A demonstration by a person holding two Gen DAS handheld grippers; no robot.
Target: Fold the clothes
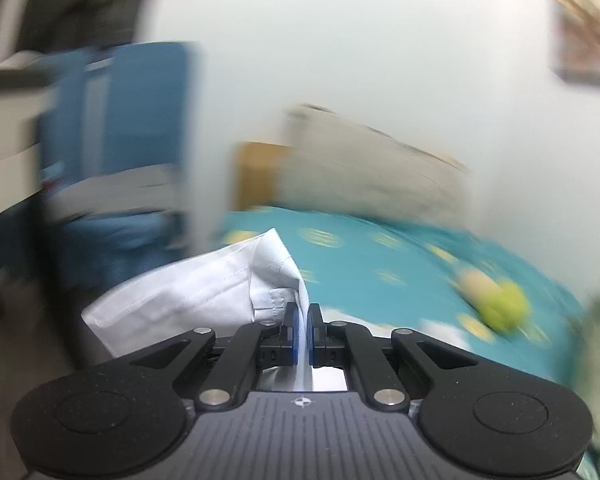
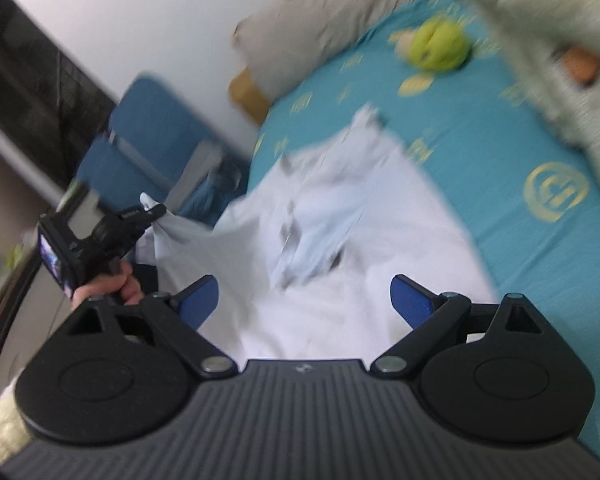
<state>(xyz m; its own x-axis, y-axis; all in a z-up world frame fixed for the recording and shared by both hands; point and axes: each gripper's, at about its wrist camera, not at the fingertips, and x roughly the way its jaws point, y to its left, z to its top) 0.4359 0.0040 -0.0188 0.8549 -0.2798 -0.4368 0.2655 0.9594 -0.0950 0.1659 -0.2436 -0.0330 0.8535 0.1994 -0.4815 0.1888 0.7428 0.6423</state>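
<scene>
**Left tool pinches the white garment; right tool gapes above it**

The left tool is clamped tight on a fold of the white cotton garment, the stitched hem bunched just ahead and left of its blue pads. From the right wrist view, the same left tool hangs off to the left, beyond the bed's edge, a hand gripping its handle and cloth stretched from its tip back to the bed.

The right tool stands wide apart, nothing between its pads, hovering over the white garment spread on the teal bed sheet with yellow emblems. Ahead of it lie a yellow-green plush toy and a grey pillow. The emblems are too blurred to read.
</scene>
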